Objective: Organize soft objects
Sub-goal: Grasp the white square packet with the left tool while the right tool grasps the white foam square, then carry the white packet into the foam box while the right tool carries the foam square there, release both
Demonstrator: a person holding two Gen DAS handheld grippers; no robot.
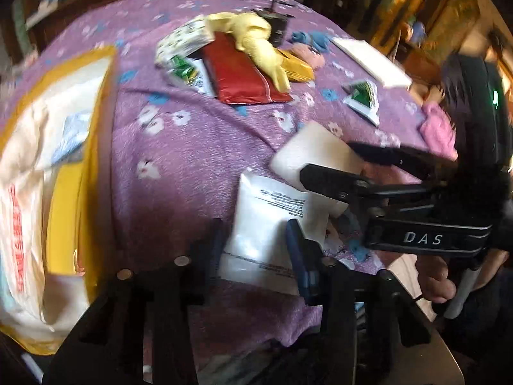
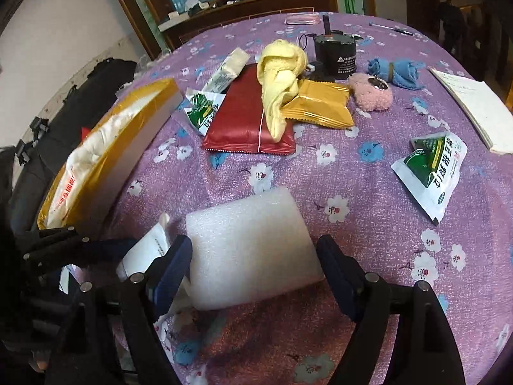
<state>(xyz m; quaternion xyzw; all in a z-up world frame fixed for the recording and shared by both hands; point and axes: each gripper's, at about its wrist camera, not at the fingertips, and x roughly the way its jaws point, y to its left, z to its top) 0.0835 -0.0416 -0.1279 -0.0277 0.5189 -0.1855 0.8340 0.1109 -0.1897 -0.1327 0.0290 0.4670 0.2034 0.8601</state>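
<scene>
Purple flowered cloth covers the desk (image 2: 368, 192), and beyond its far edge stands a dark wooden cabinet with a cluttered shelf. Nearest the cameras, the right claw (image 2: 253, 266) has its blue-padded jaws spread on either side of a white foam block (image 2: 250, 247); the left pad sits against the block's edge while the right pad stands just clear of it, so nothing is pinched. Just left of the block, the left claw (image 1: 256, 250) straddles a white printed sachet (image 1: 266, 224) lying on the cloth, its jaws partly closed about the packet, though the blur hides whether the pads press it. At the desk's left edge rests a box wrapped in yellow tape (image 2: 96, 160) with a white bag inside. Farther back, a yellow towel (image 2: 279, 83) drapes over a red packet (image 2: 243, 118) and a gold snack packet (image 2: 320, 102). Beside them lie a pink fluffy pouch (image 2: 368, 96), a blue cloth (image 2: 397, 70) and a dark cylindrical device (image 2: 335, 54). A green-and-white sachet (image 2: 433, 173) lies alone at the right, near a white notepad (image 2: 471, 109).
</scene>
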